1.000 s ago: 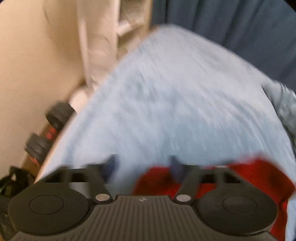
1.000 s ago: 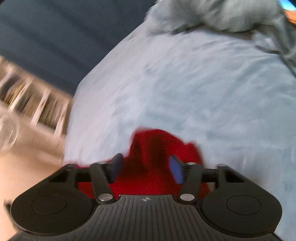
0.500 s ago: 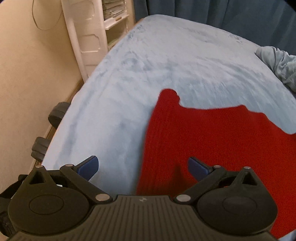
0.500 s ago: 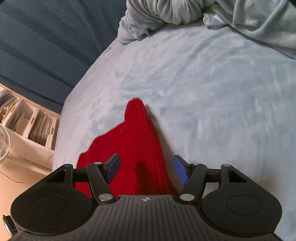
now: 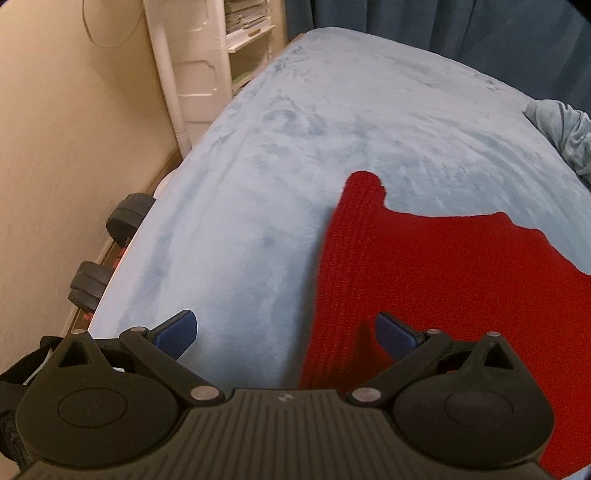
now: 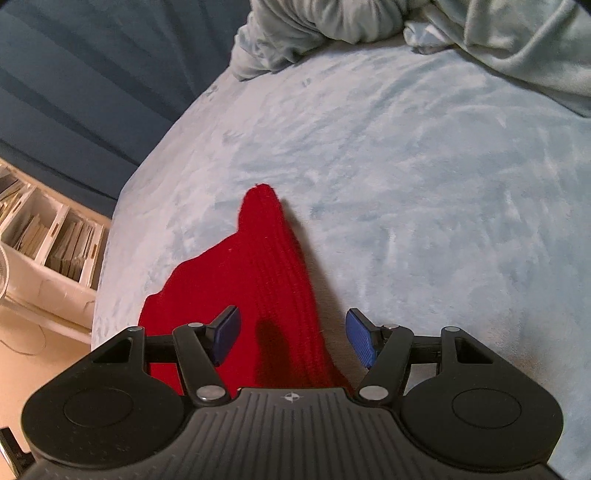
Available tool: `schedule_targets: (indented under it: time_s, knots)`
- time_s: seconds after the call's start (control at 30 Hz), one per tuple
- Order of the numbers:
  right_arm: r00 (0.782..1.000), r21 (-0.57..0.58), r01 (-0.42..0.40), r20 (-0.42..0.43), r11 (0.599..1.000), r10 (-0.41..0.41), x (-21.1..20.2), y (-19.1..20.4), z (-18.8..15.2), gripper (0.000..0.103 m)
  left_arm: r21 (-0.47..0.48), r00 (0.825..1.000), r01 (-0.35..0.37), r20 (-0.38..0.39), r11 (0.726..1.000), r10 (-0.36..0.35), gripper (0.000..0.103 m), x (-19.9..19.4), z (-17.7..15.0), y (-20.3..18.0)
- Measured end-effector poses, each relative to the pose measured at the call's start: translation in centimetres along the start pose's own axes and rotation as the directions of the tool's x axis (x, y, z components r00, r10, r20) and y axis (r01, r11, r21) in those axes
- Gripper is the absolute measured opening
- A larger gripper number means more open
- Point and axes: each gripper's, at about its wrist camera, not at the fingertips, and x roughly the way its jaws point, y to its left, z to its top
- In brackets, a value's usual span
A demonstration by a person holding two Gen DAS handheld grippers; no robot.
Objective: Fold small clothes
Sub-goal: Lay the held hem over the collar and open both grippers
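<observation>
One red knit garment [image 5: 436, 273] lies under both grippers. Two grippers: the left [image 5: 286, 334] and the right [image 6: 293, 338]. One blue blanket [image 5: 295, 155] beneath them. Two dumbbell weights [image 5: 110, 247] left of the left gripper. One crumpled grey cloth [image 6: 369, 22] far ahead of the right.

Left gripper [image 5: 284, 334] held over the light blue blanket [image 5: 295, 155], jaws having just been opening and now spread wide. Nothing is gripped. A red knitted garment [image 5: 424, 273] lies flat ahead and to its right; the right pad [image 5: 397, 334] appears to hover above the fabric, contact unconfirmed.
</observation>
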Motion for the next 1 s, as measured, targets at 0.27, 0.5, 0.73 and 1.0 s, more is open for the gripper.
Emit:
schedule_targets:
  time_s: [0.27,0.5,0.73,1.0]
  knots:
    - [0.999,-0.044,0.046,0.007,0.998,-0.045,2.5,0.1,1.3,0.066,-0.024,1.0,0.027,0.01,0.999,-0.027,0.103,1.5,0.7,0.5]
    - [0.999,-0.147,0.041,-0.002,0.988,-0.041,4.8,2.9,1.2,0.064,-0.024,0.998,0.066,-0.006,0.998,-0.066,0.101,3.9,1.5,-0.5]
    - [0.985,-0.22,-0.135,0.078,0.966,0.155,1.5,5.4,1.8,0.012,-0.162,0.979,0.202,0.034,0.966,-0.199,0.011,1.9,3.4,1.1]
    - [1.0,0.033,-0.012,-0.028,0.999,0.013,5.5,-1.4,1.3,0.012,-0.29,0.964,0.194,-0.12,0.937,-0.237,0.014,6.9,1.3,4.1]
